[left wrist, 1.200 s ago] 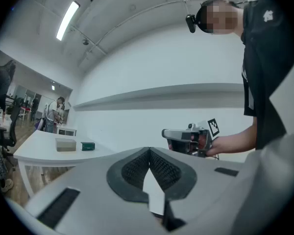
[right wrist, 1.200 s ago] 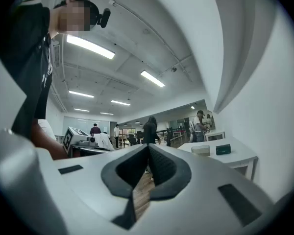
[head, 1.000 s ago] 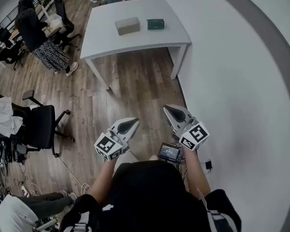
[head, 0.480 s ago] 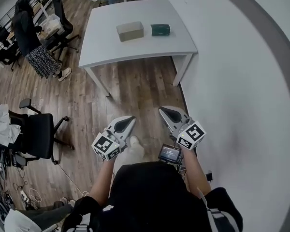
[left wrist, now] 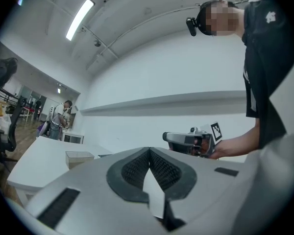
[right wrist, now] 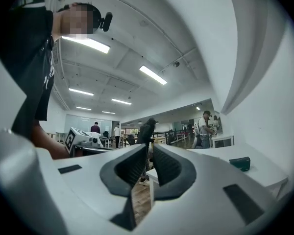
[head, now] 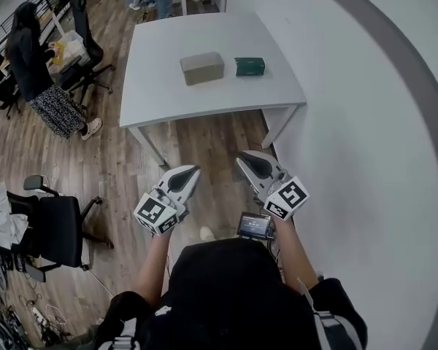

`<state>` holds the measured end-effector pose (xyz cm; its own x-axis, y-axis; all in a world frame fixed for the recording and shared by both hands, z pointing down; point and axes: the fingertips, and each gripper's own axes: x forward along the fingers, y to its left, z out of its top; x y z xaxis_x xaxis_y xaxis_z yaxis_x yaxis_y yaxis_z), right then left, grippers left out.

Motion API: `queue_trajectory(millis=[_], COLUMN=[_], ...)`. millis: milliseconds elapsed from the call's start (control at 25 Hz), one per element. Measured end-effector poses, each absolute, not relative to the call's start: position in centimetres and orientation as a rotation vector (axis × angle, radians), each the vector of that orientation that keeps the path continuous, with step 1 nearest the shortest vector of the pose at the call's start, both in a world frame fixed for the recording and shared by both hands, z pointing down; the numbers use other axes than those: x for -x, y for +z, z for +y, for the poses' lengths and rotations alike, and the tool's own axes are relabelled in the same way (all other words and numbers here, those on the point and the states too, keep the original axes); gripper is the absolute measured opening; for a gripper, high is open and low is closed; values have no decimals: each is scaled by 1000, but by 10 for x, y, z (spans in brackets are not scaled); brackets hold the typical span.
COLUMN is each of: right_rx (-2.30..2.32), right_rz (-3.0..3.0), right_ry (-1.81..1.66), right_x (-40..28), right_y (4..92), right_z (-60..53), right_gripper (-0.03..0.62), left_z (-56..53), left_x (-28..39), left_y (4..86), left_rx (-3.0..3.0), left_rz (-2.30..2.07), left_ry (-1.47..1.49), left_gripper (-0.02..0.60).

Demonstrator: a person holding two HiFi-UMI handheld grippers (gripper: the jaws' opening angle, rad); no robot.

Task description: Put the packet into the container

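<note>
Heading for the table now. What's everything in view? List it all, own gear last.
table: one, white, ahead, against the wall
container: one, tan, on the table
packet: one, dark green, on the table right of the container, apart from it
office chairs: two, black, on the wood floor at left
bystander: one, dark top, far left
screen device: one, black, at the person's waist
left gripper: one, grey-white, shut, empty
right gripper: one, grey-white, shut, empty

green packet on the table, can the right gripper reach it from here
Probably not yet. The green packet lies on the white table, while the right gripper, shut, is near the person's body, with floor between. Nothing blocks it; stepping closer should do.
</note>
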<state>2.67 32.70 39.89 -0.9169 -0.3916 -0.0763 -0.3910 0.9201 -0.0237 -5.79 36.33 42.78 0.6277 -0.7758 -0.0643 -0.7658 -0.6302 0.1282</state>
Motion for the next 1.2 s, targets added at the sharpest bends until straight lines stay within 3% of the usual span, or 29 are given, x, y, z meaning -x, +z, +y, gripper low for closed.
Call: queue_trajectory(millis=[480,1200], right_rx=[729,563], right_rz=[2970,2961], right_ry=[-76,-153], right_x=[-19,-21], right_y=[418,434], right_z=[209,-51], right_gripper=[23,23], left_z=[247,-11], left_x=[64,51], left_y=[454,446], left_rx=[-2752,-2722], left_rz=[-1167,-1250], left_ry=[-115,-14], left_gripper=[9,9])
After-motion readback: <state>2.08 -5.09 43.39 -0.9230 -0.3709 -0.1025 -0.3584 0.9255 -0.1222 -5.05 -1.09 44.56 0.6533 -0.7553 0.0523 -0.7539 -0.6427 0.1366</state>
